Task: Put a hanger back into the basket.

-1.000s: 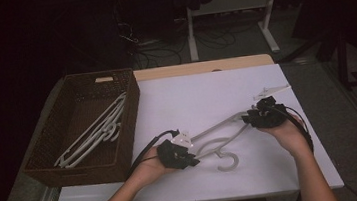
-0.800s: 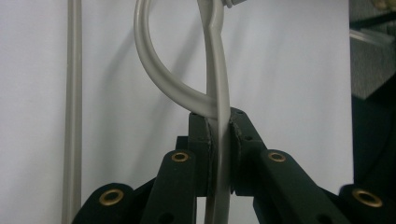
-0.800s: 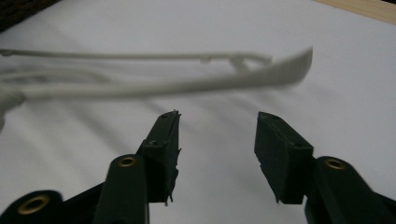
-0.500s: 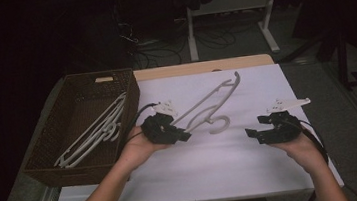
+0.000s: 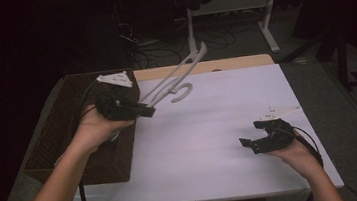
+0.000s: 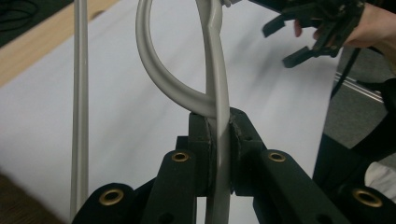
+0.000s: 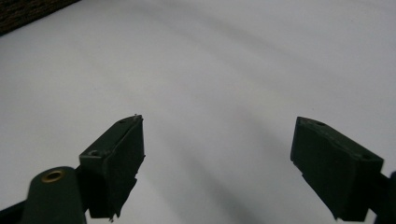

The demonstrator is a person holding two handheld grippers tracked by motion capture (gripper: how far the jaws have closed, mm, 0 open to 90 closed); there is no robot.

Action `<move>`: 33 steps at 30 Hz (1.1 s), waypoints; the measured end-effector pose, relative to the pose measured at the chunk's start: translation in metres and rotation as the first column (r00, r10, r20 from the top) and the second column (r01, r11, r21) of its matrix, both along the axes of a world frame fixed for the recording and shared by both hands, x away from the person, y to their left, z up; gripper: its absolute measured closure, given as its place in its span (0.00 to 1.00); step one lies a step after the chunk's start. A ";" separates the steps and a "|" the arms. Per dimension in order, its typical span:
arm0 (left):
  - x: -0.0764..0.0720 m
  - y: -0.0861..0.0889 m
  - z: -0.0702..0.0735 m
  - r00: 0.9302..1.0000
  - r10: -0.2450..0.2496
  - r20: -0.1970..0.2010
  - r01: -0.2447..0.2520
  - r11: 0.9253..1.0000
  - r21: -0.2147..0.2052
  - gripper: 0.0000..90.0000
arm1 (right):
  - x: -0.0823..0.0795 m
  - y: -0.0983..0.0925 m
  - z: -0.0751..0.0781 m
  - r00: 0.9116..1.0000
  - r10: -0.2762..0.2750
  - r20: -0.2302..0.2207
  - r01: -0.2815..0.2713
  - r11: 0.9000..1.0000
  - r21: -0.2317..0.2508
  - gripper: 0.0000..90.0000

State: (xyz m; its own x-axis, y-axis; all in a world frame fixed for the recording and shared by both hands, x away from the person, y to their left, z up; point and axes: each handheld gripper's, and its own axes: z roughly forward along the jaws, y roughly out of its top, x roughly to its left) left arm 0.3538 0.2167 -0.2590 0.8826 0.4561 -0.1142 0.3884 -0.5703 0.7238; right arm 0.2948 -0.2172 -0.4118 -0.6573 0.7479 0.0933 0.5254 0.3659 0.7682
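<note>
Above the near edge of the wicker basket [image 5: 52, 159], the left gripper [image 5: 143, 110] pinches the white hanger [image 5: 174, 78] by its neck, held in the air, while the right gripper [image 5: 254, 143], jaws just opening and empty, hovers over the white table [image 5: 206, 143]

High view looks forward and down over the white table [image 5: 211, 142]; both gripper views sit close above that same tabletop.

Left claw [image 6: 218, 140] clamped on pale hanger [image 6: 215, 70], hook curling up-left of the pads. White worktop [image 6: 116, 121] beyond; other claw [image 6: 299, 39] far upper right, jaws apart.
</note>
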 end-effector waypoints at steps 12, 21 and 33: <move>-0.005 0.102 -0.001 0.990 0.139 0.025 -0.139 0.990 0.010 0.91 | 0.005 0.001 0.001 0.999 -0.032 0.009 0.031 0.999 0.005 0.17; -0.003 0.157 -0.028 0.979 0.206 -0.007 -0.206 0.978 0.015 0.91 | 0.005 -0.001 0.001 0.999 -0.047 0.008 0.047 0.999 -0.002 0.17; 0.004 0.186 -0.063 0.967 0.253 -0.032 -0.252 0.967 0.043 0.91 | 0.004 -0.006 0.001 0.997 -0.072 0.010 0.072 0.997 -0.001 0.17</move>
State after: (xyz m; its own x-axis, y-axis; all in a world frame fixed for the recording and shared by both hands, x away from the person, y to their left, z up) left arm 0.3580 0.4025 -0.3219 0.7336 0.6683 -0.1229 0.5497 -0.4773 0.6856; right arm 0.2989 -0.2229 -0.4108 -0.6028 0.7932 0.0857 0.5426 0.3288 0.7730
